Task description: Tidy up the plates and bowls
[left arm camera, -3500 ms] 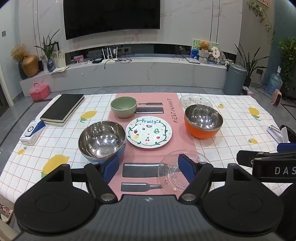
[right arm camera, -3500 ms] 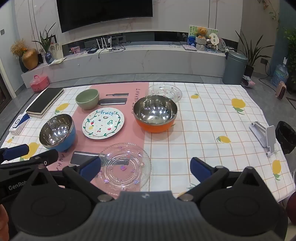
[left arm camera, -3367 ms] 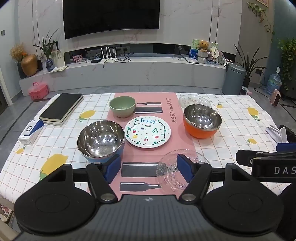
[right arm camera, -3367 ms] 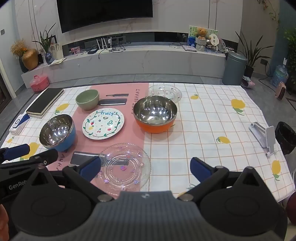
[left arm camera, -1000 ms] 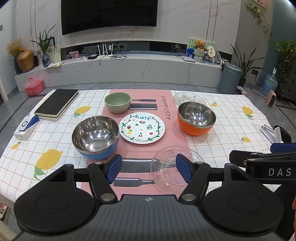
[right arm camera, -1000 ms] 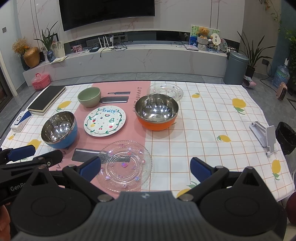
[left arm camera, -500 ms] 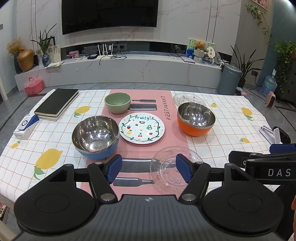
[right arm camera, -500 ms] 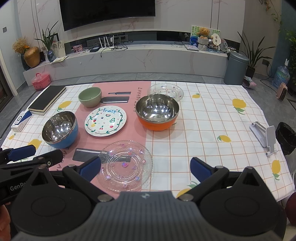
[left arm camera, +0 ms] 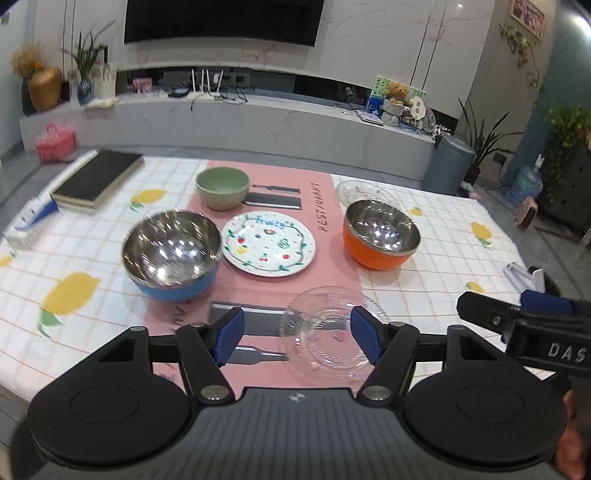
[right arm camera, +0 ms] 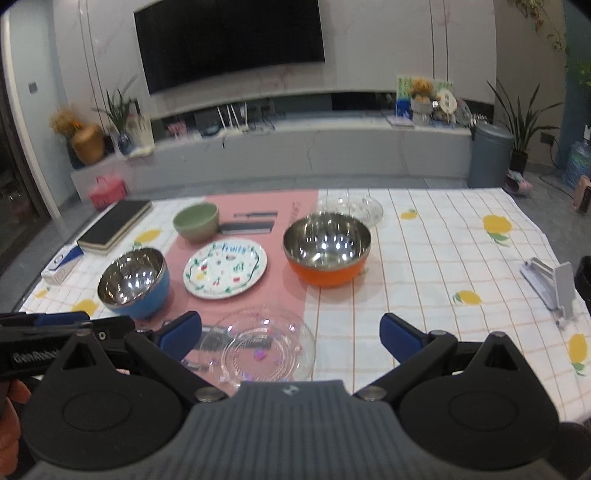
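L gripper (left arm camera: 297,334): we see jaws wide, closing, nothing btwn pads, above tabletop (left arm camera: 443,236) | R gripper (right arm camera: 290,334): jaws wide, empty | clear glass plate (left arm camera: 327,328) just ahead/below both, on pink mat | blue bowl (left arm camera: 171,253) front-left, fruit plate (left arm camera: 269,243) centre, orange bowl (left arm camera: 380,234) right, green bowl (left arm camera: 222,186) far.

Setting: a home living room with a dining table (left arm camera: 443,236) in the foreground, covered by a lemon-print checked cloth. Behind the table, a large wall-mounted television (left arm camera: 221,18) hangs on marble-look panelling above a long low console (left arm camera: 229,118) — this carries a router, a vase and a teddy bear (left arm camera: 397,90). Potted plants (left arm camera: 480,136) stand right of the console.
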`<state>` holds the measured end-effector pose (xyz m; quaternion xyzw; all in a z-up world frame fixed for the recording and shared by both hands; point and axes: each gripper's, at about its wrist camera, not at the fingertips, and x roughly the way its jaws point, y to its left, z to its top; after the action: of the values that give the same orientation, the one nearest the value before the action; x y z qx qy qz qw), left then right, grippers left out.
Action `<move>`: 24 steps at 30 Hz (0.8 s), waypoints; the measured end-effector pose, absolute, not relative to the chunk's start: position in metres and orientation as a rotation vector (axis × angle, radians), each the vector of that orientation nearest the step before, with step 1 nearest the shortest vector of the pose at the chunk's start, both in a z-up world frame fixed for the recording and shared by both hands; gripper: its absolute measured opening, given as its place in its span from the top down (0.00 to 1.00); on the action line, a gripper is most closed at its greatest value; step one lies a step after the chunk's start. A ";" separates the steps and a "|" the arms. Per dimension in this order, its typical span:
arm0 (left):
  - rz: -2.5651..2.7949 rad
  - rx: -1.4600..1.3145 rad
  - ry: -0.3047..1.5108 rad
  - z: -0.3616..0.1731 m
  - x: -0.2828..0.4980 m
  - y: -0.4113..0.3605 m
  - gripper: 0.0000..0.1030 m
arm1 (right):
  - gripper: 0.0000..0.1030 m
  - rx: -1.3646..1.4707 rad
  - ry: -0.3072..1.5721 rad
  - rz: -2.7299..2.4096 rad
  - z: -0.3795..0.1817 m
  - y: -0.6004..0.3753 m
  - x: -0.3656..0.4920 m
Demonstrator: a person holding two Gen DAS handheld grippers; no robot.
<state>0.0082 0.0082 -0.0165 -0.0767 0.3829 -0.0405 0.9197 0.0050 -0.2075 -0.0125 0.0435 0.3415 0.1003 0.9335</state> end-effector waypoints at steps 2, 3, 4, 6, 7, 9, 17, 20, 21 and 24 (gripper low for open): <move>-0.103 -0.192 0.798 -0.024 0.014 0.010 0.38 | 0.03 0.103 0.675 0.219 -0.021 -0.213 0.007; -0.110 -0.205 0.803 -0.028 0.016 0.010 0.40 | 0.03 0.113 0.670 0.226 -0.025 -0.216 0.010; -0.113 -0.217 0.807 -0.033 0.020 0.010 0.44 | 0.03 0.123 0.669 0.228 -0.029 -0.218 0.013; -0.120 -0.223 0.809 -0.041 0.026 0.011 0.53 | 0.11 0.136 0.671 0.229 -0.039 -0.220 0.019; -0.118 -0.223 0.817 -0.047 0.030 0.010 0.58 | 0.16 0.145 0.672 0.239 -0.045 -0.222 0.022; -0.117 -0.231 0.836 -0.056 0.037 0.010 0.64 | 0.23 0.174 0.692 0.271 -0.056 -0.223 0.031; -0.069 -0.267 0.859 -0.095 0.061 0.011 0.68 | 0.58 0.205 0.823 0.289 -0.102 -0.219 0.066; -0.050 -0.275 0.881 -0.108 0.069 0.012 0.68 | 0.59 0.219 0.866 0.289 -0.117 -0.218 0.078; -0.047 -0.282 0.890 -0.112 0.071 0.013 0.68 | 0.62 0.219 0.877 0.286 -0.122 -0.218 0.082; -0.030 -0.304 0.903 -0.125 0.075 0.017 0.68 | 0.71 0.227 0.899 0.284 -0.133 -0.219 0.090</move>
<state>0.0753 0.0173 -0.1247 -0.1461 0.4348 -0.0143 0.8885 0.0902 -0.2191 -0.1331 0.1093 0.4322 0.1364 0.8847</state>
